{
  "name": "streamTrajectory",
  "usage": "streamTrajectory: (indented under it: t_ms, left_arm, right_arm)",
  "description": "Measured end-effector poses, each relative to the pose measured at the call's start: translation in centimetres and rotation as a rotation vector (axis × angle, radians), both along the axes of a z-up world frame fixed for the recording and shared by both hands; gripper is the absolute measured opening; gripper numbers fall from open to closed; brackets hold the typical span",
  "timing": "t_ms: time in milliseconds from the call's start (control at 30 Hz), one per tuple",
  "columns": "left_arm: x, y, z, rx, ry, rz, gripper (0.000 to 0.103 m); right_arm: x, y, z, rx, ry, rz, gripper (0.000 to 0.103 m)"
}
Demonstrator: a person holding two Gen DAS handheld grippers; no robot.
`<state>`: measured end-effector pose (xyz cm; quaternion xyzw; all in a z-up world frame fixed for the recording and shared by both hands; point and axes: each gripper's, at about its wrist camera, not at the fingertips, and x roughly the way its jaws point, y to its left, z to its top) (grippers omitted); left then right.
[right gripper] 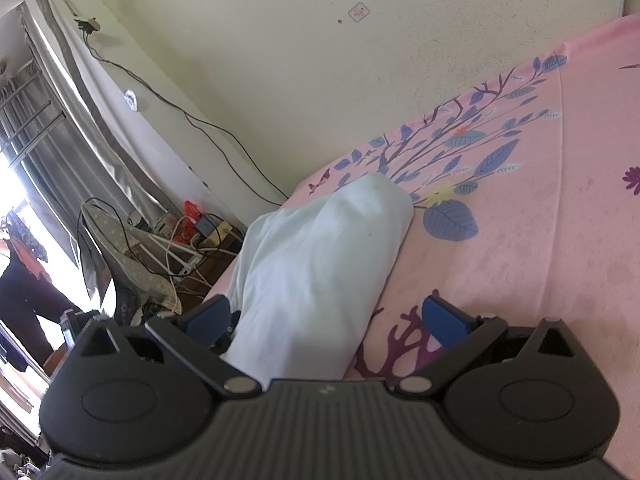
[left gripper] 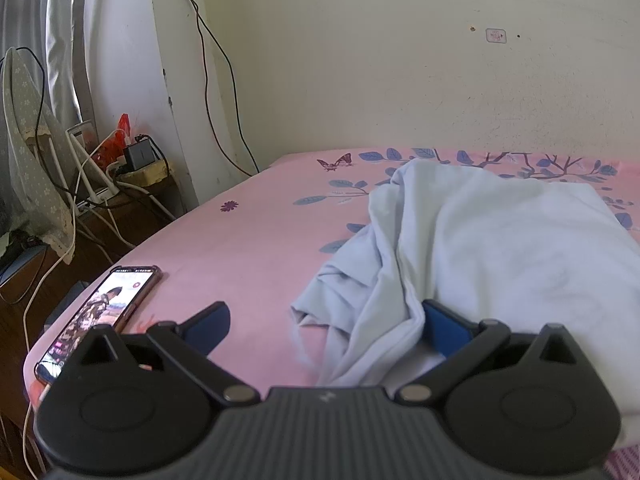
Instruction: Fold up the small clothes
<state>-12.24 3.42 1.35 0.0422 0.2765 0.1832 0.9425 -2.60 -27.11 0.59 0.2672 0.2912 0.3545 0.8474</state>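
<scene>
A pale blue garment lies bunched on the pink floral bedsheet. My left gripper is open, with a hanging fold of the garment between its blue pads; the right pad touches the cloth. In the right wrist view the same garment lies as a long folded bundle running between the open fingers of my right gripper. Its near end passes under the gripper body, so I cannot see where it stops.
A lit phone lies at the bed's left edge near my left gripper. Beside the bed are cables, a charger and a draped stand. The wall runs along the bed's far side.
</scene>
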Motion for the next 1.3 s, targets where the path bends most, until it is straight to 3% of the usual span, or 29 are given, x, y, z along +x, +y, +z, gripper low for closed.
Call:
streamTrajectory:
  t_ms: [267,733,1300]
  left_arm:
    - [0.0,0.0,0.0,0.000,0.000,0.000,0.103]
    - [0.0,0.0,0.0,-0.002,0.000,-0.002,0.103]
    - [0.1,0.2,-0.2,-0.047,0.014,0.004,0.103]
  right_arm:
    - [-0.3,0.6,0.2,-0.001,0.001,-0.023,0.097]
    - [-0.8,2.1,0.4,-0.092,-0.006,-0.029,0.097]
    - [-1.8,3.2,0.4,-0.140,-0.034,-0.056,0.097]
